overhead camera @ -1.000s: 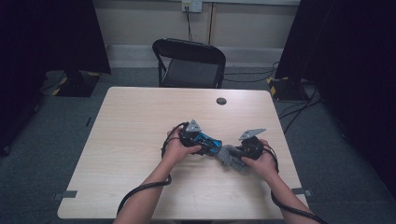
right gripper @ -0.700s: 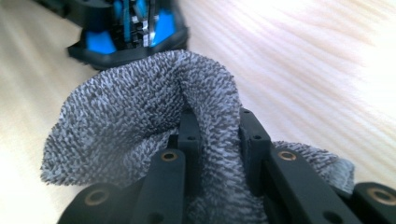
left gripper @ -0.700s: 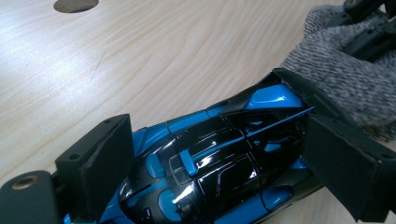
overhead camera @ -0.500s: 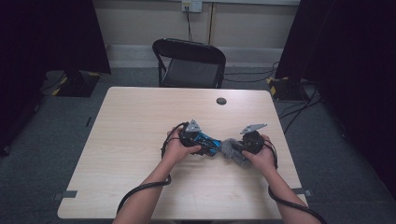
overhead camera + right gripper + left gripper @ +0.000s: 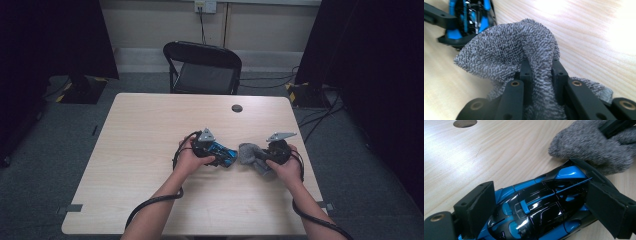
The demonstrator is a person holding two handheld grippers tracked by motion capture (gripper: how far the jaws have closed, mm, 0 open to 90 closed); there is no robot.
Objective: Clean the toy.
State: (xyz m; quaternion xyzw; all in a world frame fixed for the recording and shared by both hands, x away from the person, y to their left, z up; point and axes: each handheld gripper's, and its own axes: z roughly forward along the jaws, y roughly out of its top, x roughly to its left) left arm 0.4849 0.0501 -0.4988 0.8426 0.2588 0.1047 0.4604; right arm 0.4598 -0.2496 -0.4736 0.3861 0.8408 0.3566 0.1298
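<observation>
A blue and black toy car [image 5: 541, 205] lies on the wooden table [image 5: 150, 145], and my left gripper [image 5: 544, 205] is shut on it, one jaw on each flank. In the high view the toy car [image 5: 223, 152] sits near the table's middle under the left gripper [image 5: 220, 150]. A grey fuzzy cloth [image 5: 506, 55] is pinched between the jaws of my right gripper [image 5: 541, 67]. The grey cloth [image 5: 249, 152] lies just right of the car's end, close to touching it, with the right gripper [image 5: 257, 156] behind it. The grey cloth [image 5: 596, 145] rests by the car's rear wing.
A round cable hole [image 5: 237, 108] is set in the table's far side. A black folding chair [image 5: 202, 67] stands beyond the far edge. Black cables trail from both grippers across the near side of the table. Dark curtains flank the room.
The right gripper has pulled the grey cloth a little to the right, away from the car. The left gripper and car have stayed in place.
</observation>
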